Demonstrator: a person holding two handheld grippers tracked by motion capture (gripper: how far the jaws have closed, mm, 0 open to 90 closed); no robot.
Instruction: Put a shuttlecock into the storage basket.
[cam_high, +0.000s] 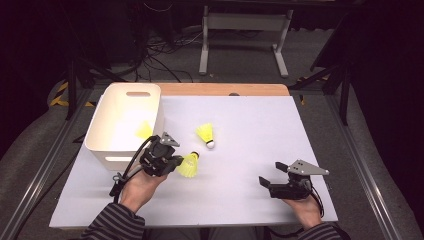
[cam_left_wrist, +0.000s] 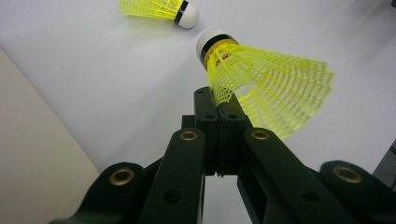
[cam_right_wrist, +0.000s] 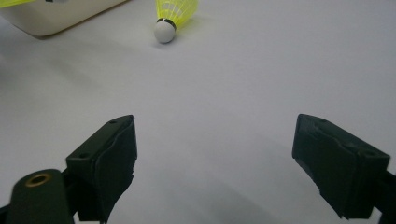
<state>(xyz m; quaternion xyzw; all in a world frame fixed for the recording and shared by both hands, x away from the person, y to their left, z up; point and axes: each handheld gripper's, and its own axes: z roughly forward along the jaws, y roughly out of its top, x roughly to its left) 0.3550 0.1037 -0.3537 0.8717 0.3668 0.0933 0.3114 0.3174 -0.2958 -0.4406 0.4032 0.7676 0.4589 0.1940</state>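
Observation:
My left gripper (cam_high: 175, 161) is shut on the skirt edge of a yellow shuttlecock (cam_high: 189, 165), just right of the white bin (cam_high: 107, 150). In the left gripper view the jaws (cam_left_wrist: 218, 100) pinch the mesh, and the held shuttlecock (cam_left_wrist: 268, 88) points its white cork away. A second yellow shuttlecock (cam_high: 206, 134) lies on the white table (cam_high: 260, 125), also seen as the loose shuttlecock (cam_left_wrist: 161, 9) and, beyond the right jaws, as the far shuttlecock (cam_right_wrist: 172, 15). A third shuttlecock (cam_high: 144, 130) lies inside the bin. My right gripper (cam_high: 270, 172) stands open over bare table; the right gripper (cam_right_wrist: 215, 140) holds nothing.
The bin's wall (cam_left_wrist: 32, 140) sits close on the left of the left jaws, and the bin's corner (cam_right_wrist: 56, 16) shows far off in the right gripper view. A wooden strip (cam_high: 225, 89) runs along the table's far edge. Metal rails flank the table.

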